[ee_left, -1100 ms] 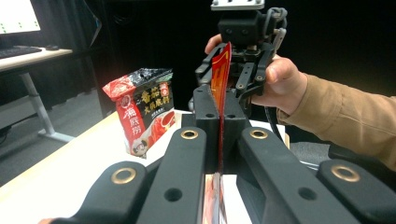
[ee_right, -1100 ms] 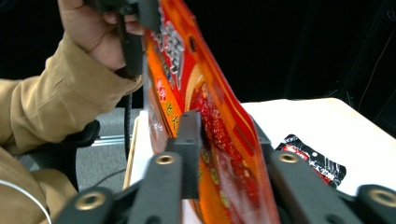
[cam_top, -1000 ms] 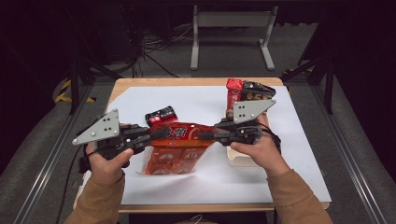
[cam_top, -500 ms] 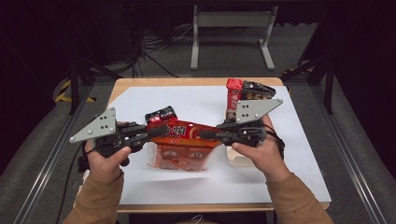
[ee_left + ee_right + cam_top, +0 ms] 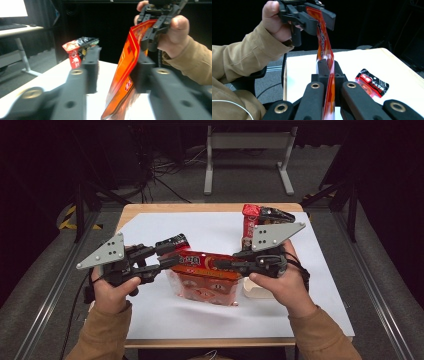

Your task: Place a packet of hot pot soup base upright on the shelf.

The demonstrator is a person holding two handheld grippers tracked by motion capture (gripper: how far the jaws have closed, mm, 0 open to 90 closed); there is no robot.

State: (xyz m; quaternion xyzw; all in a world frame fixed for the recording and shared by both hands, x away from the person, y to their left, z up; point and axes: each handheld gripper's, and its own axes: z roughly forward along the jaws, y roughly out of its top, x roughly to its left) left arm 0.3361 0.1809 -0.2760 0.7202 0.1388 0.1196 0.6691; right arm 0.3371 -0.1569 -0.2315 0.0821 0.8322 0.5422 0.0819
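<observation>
Fingers (image 5: 322,67) clamped on lifted red bag (image 5: 205,270)

From my screen the red snack bag (image 5: 207,277) looks like glossy plastic film, crinkled and throwing highlights. The left hand-held gripper (image 5: 167,262) is matt black plastic with brass-coloured screw heads, topped by a flat grey plate of dull metal; the right hand-held gripper (image 5: 225,265) has the same finish. I see the tabletop (image 5: 200,208) as pale smooth wood at its edge, covered by a matt white paper-like sheet (image 5: 210,227). The small red-and-black packet (image 5: 372,82) shines like foil wrap. My operator's sleeve (image 5: 239,60) is soft tan cloth.
</observation>
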